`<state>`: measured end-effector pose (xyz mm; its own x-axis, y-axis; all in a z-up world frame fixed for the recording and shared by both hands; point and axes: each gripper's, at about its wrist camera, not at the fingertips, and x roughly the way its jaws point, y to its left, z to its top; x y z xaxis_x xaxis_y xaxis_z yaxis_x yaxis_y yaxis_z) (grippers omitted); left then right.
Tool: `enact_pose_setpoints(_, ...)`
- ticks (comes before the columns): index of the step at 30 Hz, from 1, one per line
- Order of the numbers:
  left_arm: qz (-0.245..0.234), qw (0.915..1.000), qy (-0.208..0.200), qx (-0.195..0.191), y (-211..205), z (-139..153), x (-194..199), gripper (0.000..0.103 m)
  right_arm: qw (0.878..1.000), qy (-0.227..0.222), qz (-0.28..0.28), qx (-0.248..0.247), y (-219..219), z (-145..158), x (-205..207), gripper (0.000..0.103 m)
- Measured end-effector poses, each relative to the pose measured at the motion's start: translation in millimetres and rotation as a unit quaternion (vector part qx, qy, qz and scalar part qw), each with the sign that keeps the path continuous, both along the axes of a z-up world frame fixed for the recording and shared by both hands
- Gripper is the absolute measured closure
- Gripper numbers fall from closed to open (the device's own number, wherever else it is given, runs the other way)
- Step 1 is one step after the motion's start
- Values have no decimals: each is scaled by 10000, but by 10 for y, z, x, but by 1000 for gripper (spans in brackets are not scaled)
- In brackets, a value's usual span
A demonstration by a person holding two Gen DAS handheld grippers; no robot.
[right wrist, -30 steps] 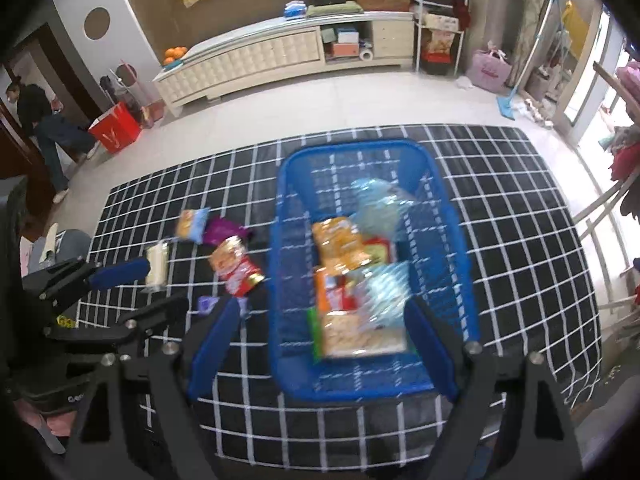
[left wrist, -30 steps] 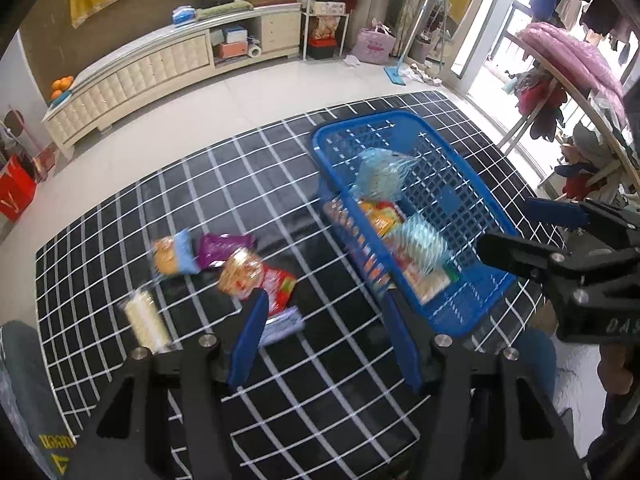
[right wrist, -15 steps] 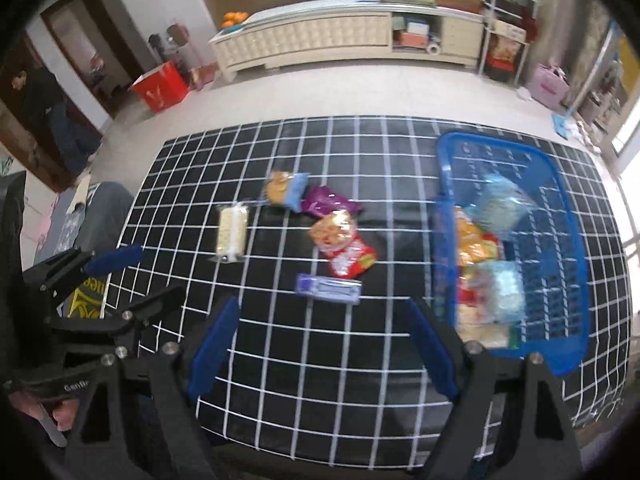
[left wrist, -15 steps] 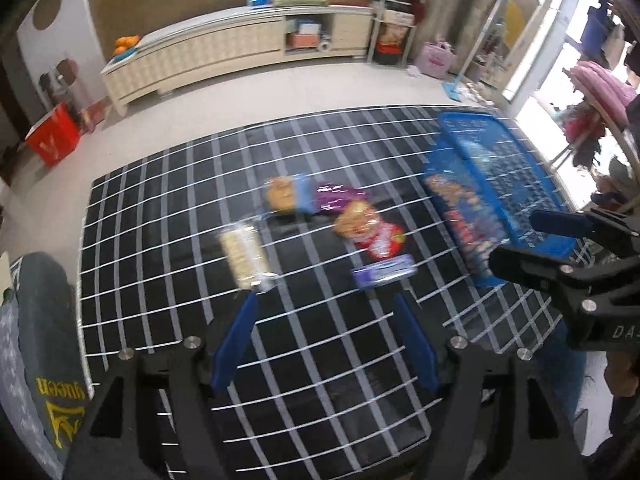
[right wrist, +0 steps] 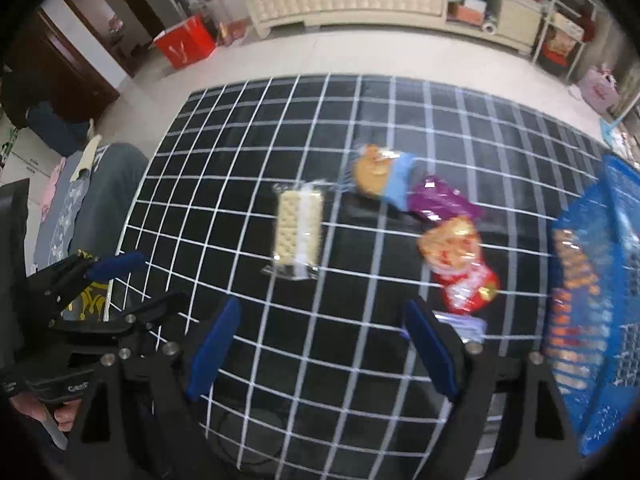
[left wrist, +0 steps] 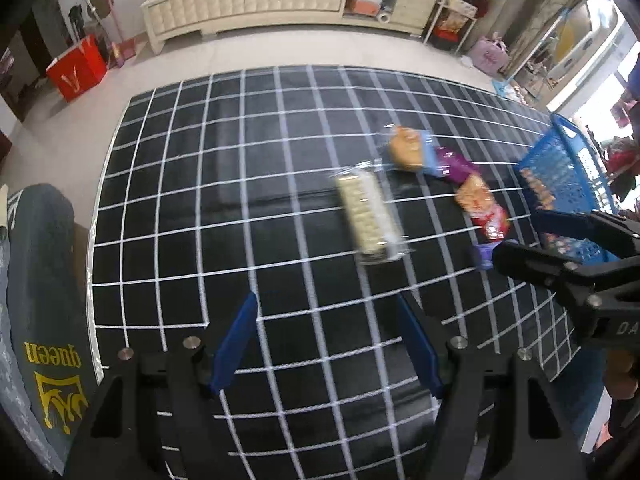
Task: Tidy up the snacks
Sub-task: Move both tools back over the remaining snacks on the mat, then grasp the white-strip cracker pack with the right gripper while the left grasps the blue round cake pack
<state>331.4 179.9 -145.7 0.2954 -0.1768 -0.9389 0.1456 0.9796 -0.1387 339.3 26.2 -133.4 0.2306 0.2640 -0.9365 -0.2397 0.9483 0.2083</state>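
Hovering both grippers, left gripper [left wrist: 326, 344] and right gripper [right wrist: 320, 350], fingers spread and empty, we list: cracker sleeve [right wrist: 298, 226] mid-mat [left wrist: 180, 200]; four packets toward the blue basket [right wrist: 600, 280] at its right edge. Risk: crushing crackers. Nothing obstructs.

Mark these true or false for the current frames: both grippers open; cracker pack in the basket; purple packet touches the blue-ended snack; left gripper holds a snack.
1. Both the left gripper and the right gripper are open. True.
2. The cracker pack is in the blue basket. False: it lies on the checked mat, apart from the basket.
3. The purple packet touches the blue-ended snack. True.
4. The left gripper holds a snack. False: nothing is between its fingers.
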Motion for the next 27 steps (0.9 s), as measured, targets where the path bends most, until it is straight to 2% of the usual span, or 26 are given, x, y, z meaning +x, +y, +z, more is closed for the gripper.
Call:
enact_pose_setpoints(6,253,9994,225,-46,338,-325,247,34,9994,282,133,-127,290,-367,284,16)
enact_pose_setpoints(11,302,9990,313,50,459,-537,486,34,9986,463,133,-202,429,-624,495,16)
enact_pose_setpoints(15,407,9986,345,-42,512,-630,623,34,9977,653,64,-153,499,-831,627,16)
enact_pose_setpoints(19,532,9977,400,-152,581,-685,678,34,9975,680,-107,-176,498,-943,727,16)
enact_pose_setpoints(22,558,9974,431,-131,603,-699,691,34,9971,751,-25,-143,555,-988,760,17)
enact_pose_setpoints(23,568,9974,435,-120,608,-700,691,34,9974,685,42,-200,589,-975,759,19)
enact_pose_setpoints(25,590,9972,442,-112,617,-694,684,34,9975,641,111,-276,638,-979,759,34)
enact_pose_setpoints(27,635,9969,452,-99,622,-681,666,34,9975,456,157,-522,680,-966,737,43)
